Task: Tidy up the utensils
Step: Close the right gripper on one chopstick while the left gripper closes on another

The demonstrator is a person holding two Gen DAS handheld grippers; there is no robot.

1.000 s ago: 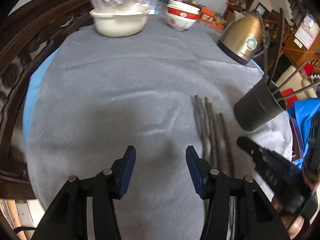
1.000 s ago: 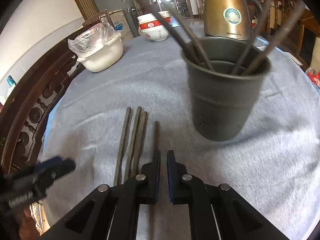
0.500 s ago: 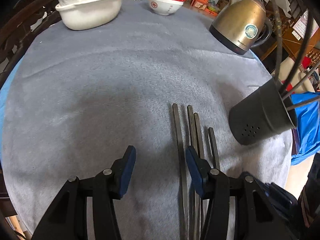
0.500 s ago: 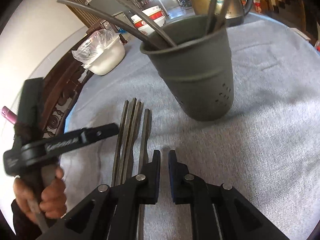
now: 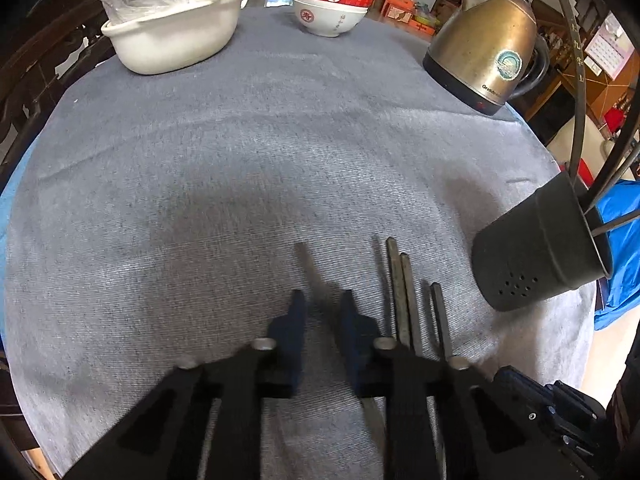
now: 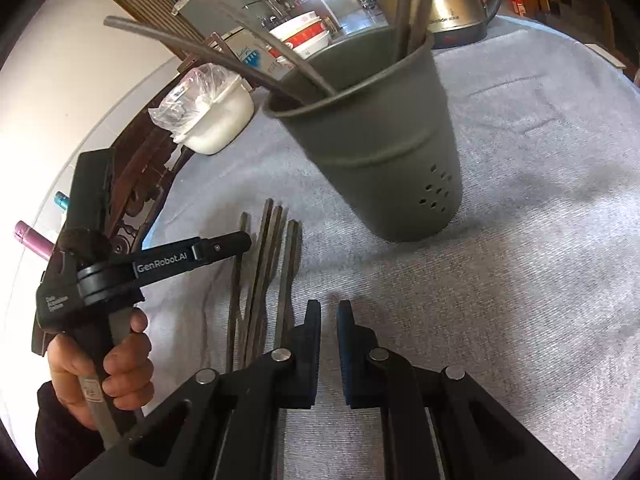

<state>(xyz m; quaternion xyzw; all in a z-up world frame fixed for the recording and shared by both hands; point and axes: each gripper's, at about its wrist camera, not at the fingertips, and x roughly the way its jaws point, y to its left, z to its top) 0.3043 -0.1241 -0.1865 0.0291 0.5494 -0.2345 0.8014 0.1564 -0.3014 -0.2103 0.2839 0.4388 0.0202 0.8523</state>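
Four loose chopsticks (image 6: 264,264), one holder (image 6: 384,152), one kettle (image 5: 486,44), two grippers (image 5: 320,312)

Chopsticks (image 6: 264,264) on tablecloth (image 6: 520,280), just left of holder (image 6: 384,152)

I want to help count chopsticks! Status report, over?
Left gripper jaws just closed on one chopstick. Right gripper shut, empty. Three more chopsticks lying on cloth; holder nearby, nothing blocking.
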